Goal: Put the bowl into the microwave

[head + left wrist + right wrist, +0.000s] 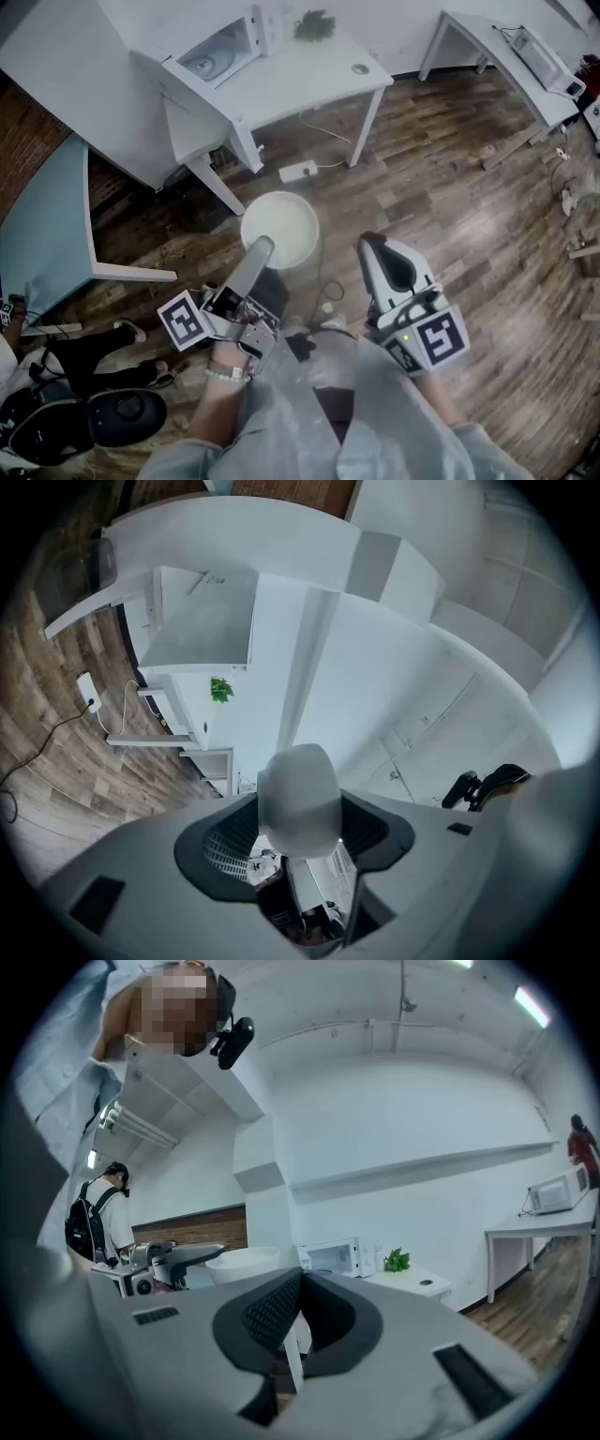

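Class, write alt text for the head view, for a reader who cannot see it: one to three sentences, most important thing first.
Seen from above, the left gripper holds a white bowl by its rim over a wooden floor, while the right gripper beside it is shut and empty. Ahead, a microwave stands on a white table.

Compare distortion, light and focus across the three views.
Head view: evenly lit and sharp, only a mild wide-angle bend. Left gripper view: strong fisheye inside a dark round border, the room turned sideways, the bowl so close that it looks soft. Right gripper view: the same fisheye border, ceiling lights glaring at upper right, the microwave small but clear.
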Tool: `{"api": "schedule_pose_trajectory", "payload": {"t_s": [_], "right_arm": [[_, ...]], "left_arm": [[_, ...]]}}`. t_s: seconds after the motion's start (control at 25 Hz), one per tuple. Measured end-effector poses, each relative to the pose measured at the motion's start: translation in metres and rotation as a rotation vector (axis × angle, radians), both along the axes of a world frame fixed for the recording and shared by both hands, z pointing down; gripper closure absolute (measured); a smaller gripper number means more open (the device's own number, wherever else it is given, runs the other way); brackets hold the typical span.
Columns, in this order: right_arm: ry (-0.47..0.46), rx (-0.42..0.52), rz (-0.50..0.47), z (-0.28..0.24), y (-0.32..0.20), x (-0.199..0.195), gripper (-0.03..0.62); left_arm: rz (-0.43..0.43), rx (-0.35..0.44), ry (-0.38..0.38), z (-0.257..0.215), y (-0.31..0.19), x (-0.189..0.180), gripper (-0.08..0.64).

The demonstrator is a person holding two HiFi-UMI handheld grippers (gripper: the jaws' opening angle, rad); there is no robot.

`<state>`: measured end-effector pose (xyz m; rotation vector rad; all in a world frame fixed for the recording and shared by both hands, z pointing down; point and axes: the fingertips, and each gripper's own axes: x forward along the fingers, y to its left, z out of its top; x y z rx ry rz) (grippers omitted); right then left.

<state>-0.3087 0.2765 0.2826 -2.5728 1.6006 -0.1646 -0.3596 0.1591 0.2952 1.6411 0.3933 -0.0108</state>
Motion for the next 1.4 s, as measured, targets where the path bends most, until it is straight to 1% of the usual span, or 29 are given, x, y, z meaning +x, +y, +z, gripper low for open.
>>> {"api": "schedule_pose_trajectory", "payload": {"t_s": [0.28, 0.64, 0.96, 1.12, 1.4], "right_arm": [[-0.001, 0.011, 0.026, -0.001, 0.009, 0.004, 0.595], [-0.017, 0.036, 0.061, -0.001, 0.048, 0.021, 0.595], [-0.026, 0.04, 0.076, 0.006, 0.084, 0.032, 0.595], [-0.036, 0.032, 0.091, 0.011, 0.101, 0.04, 0.595], [-0.049, 0.039, 0.111, 0.013, 0.107, 0.057, 0.595]], "left_arm": [[0.012, 0.01, 0.005, -0.001, 0.005, 0.004, 0.311], [0.03, 0.013, 0.016, -0.004, 0.038, 0.018, 0.311], [0.01, 0.016, 0.025, -0.003, 0.056, 0.035, 0.311], [0.016, 0.02, 0.028, -0.003, 0.067, 0.043, 0.311], [0.043, 0.005, 0.026, 0.001, 0.079, 0.062, 0.311]]}}
